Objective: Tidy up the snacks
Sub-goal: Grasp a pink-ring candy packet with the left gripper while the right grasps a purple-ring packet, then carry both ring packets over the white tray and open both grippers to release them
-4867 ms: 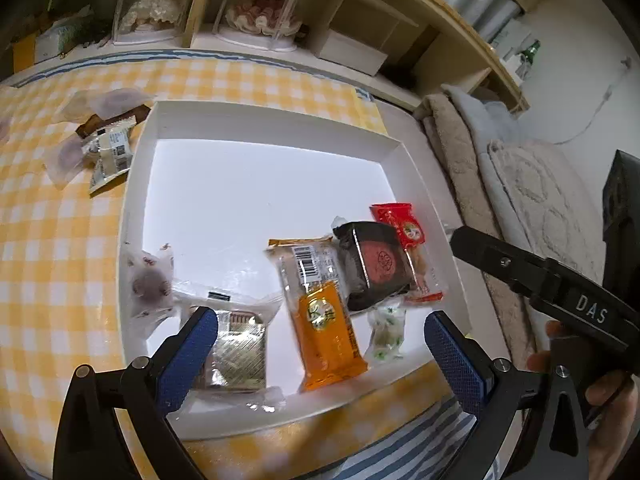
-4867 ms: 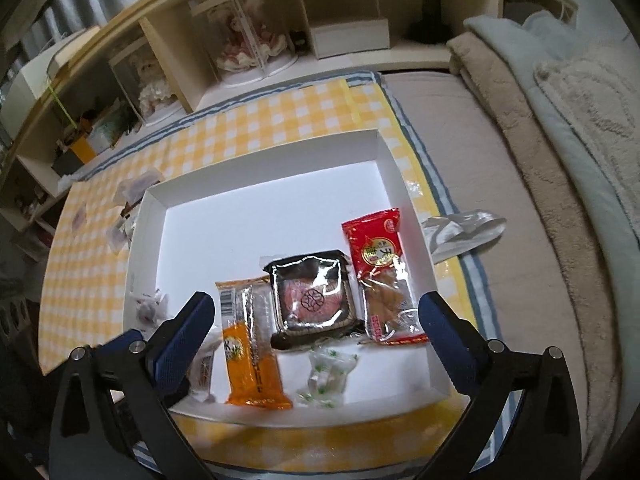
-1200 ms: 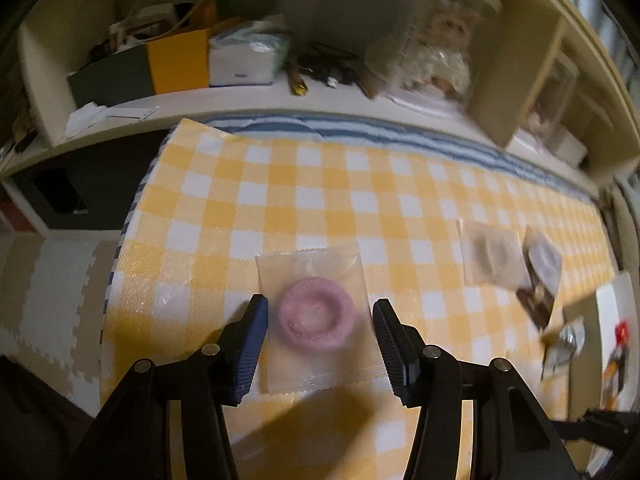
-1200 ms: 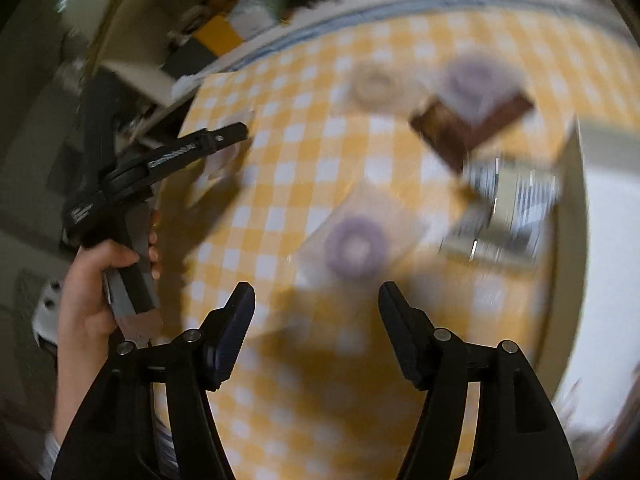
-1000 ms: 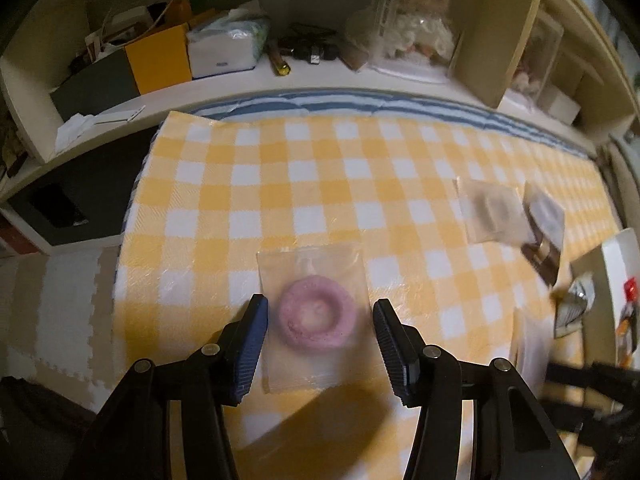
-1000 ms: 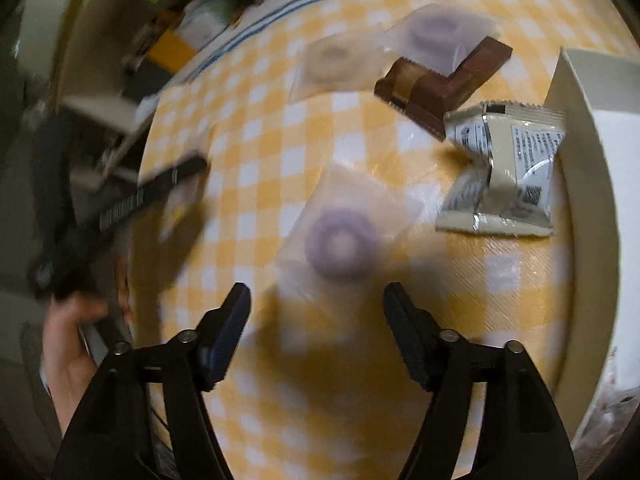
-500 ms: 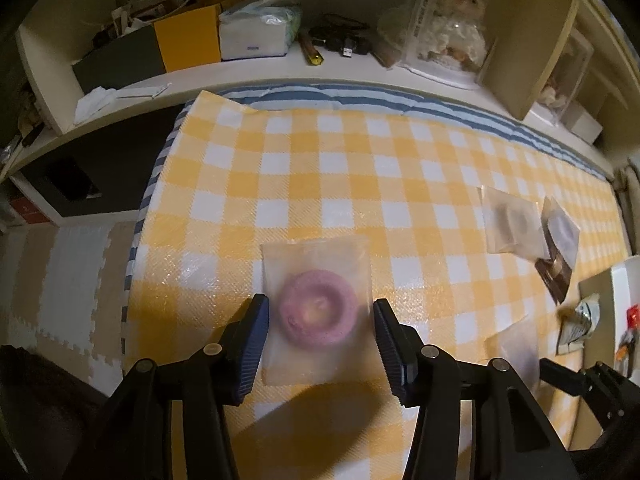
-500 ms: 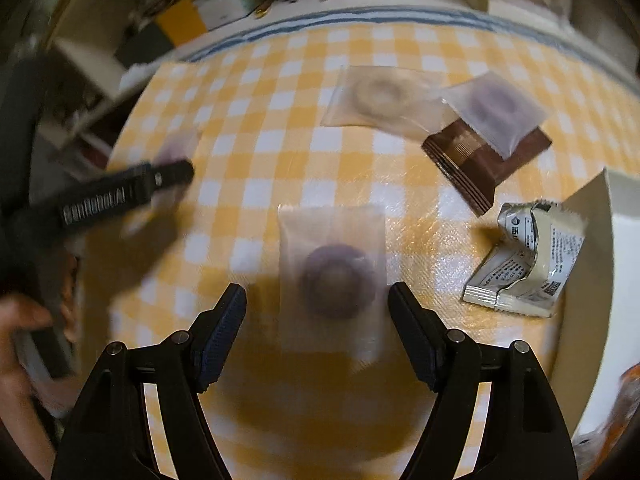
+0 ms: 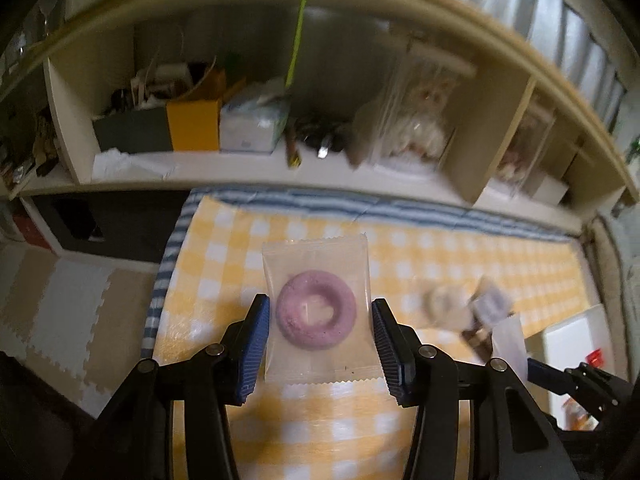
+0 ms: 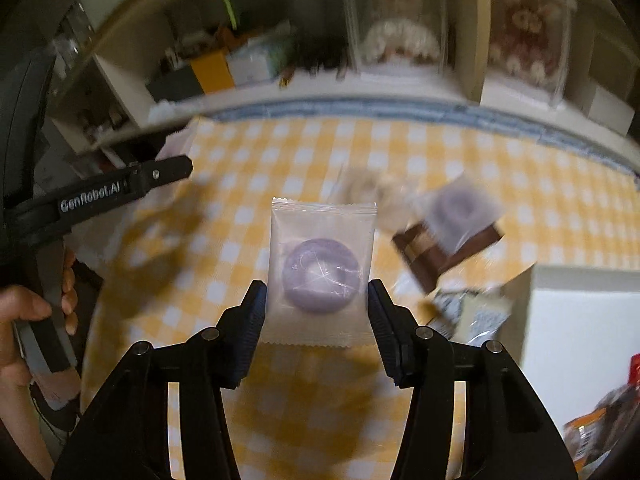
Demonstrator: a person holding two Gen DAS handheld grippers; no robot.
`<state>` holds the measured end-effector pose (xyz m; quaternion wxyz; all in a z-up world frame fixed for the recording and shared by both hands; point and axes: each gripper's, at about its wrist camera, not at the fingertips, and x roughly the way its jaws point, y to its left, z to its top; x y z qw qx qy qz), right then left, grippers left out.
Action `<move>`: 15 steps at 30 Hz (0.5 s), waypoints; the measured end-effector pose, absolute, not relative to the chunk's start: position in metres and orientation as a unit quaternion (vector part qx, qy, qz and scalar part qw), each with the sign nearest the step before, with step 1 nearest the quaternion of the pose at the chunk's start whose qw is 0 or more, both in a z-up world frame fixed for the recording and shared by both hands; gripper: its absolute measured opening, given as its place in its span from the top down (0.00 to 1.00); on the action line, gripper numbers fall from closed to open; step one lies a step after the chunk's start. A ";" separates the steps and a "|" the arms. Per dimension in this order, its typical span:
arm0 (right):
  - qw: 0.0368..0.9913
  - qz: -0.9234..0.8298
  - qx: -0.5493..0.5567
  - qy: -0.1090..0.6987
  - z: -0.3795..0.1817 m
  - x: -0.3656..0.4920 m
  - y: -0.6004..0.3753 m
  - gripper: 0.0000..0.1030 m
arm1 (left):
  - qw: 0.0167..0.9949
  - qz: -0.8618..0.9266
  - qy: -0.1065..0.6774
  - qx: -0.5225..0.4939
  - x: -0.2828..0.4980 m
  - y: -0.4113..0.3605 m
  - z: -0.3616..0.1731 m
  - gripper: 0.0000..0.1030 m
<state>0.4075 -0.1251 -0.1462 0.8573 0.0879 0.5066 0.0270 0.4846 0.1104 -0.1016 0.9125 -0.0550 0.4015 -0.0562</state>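
Observation:
A pink ring donut in a clear packet (image 9: 316, 316) hangs above the yellow checked cloth (image 9: 440, 248). My left gripper (image 9: 318, 340) is shut on it, its blue pads pressing the packet's two side edges. In the right wrist view a purple ring donut in a clear packet (image 10: 322, 276) is also lifted off the cloth (image 10: 280, 152), with its shadow below. My right gripper (image 10: 316, 320) holds it by both sides while its jaws are still closing. The white tray (image 10: 576, 320) lies at the right.
Left on the cloth are a brown packet (image 10: 452, 256) under another purple donut packet (image 10: 460, 208), a pale donut packet (image 10: 368, 192) and a silver-white wrapper (image 10: 472, 316). A cluttered low shelf (image 9: 280, 168) borders the far side. A hand (image 10: 24, 308) holds the left tool.
Both grippers closed on their donut packets and lifted them off the cloth. Both views tilted up toward the shelf, and the right gripper rolled so its packet sits square.

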 end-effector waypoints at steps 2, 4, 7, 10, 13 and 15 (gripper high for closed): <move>0.865 0.027 0.088 0.493 -0.133 0.407 -0.129 0.49 | 0.917 -0.062 0.389 -0.067 0.475 0.108 -0.093 0.52; 0.872 0.027 0.090 0.481 -0.120 0.404 -0.135 0.49 | 0.919 -0.069 0.380 -0.079 0.464 0.107 -0.083 0.52; 0.881 0.027 0.087 0.464 -0.103 0.401 -0.140 0.49 | 0.925 -0.074 0.363 -0.083 0.450 0.103 -0.067 0.52; 0.889 0.024 0.082 0.450 -0.087 0.392 -0.151 0.49 | 0.931 -0.067 0.348 -0.086 0.435 0.094 -0.053 0.52; 0.896 0.021 0.082 0.436 -0.071 0.382 -0.164 0.49 | 0.935 -0.079 0.337 -0.080 0.418 0.081 -0.040 0.52; 0.900 0.020 0.082 0.428 -0.064 0.374 -0.172 0.49 | 0.937 -0.085 0.331 -0.073 0.410 0.072 -0.034 0.52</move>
